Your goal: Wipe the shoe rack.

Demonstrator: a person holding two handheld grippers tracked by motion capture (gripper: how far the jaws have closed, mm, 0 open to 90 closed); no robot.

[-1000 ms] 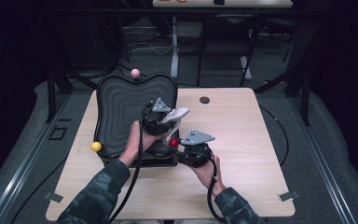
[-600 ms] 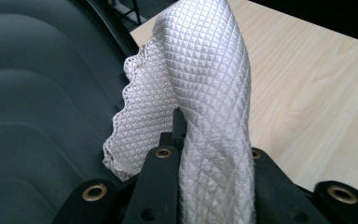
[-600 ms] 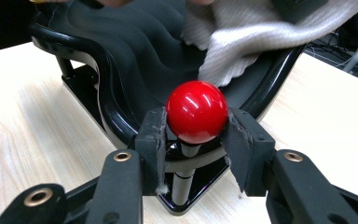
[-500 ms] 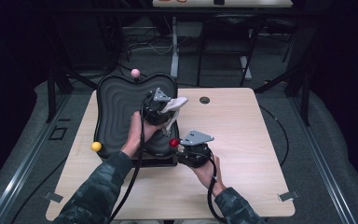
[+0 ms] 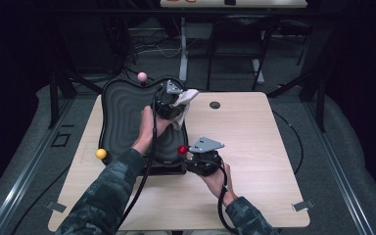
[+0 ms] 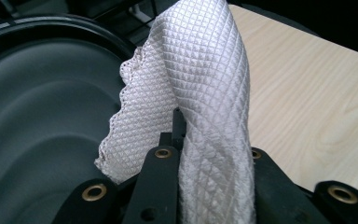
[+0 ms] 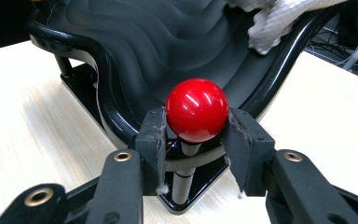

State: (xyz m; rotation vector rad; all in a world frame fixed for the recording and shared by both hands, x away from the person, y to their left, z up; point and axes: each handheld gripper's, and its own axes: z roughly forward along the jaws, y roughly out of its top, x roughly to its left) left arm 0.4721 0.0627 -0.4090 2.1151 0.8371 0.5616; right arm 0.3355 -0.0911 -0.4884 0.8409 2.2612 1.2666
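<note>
Wiping onward, the left gripper [image 5: 172, 100] is carrying its clamped white cloth [image 5: 183, 103] from mid-frame toward the black tray's [image 5: 122, 115] upper right rim, while the right gripper [image 5: 196, 157] is keeping its jaws closed on the red ball [image 5: 182, 149].

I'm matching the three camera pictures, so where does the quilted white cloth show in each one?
High view: the quilted white cloth hangs from the left gripper at the far right rim of the wavy black tray.
Left gripper view: centre, clamped between the jaws.
Right gripper view: top right, on the tray's rim.
Shared landmark: the wavy black tray.
</note>
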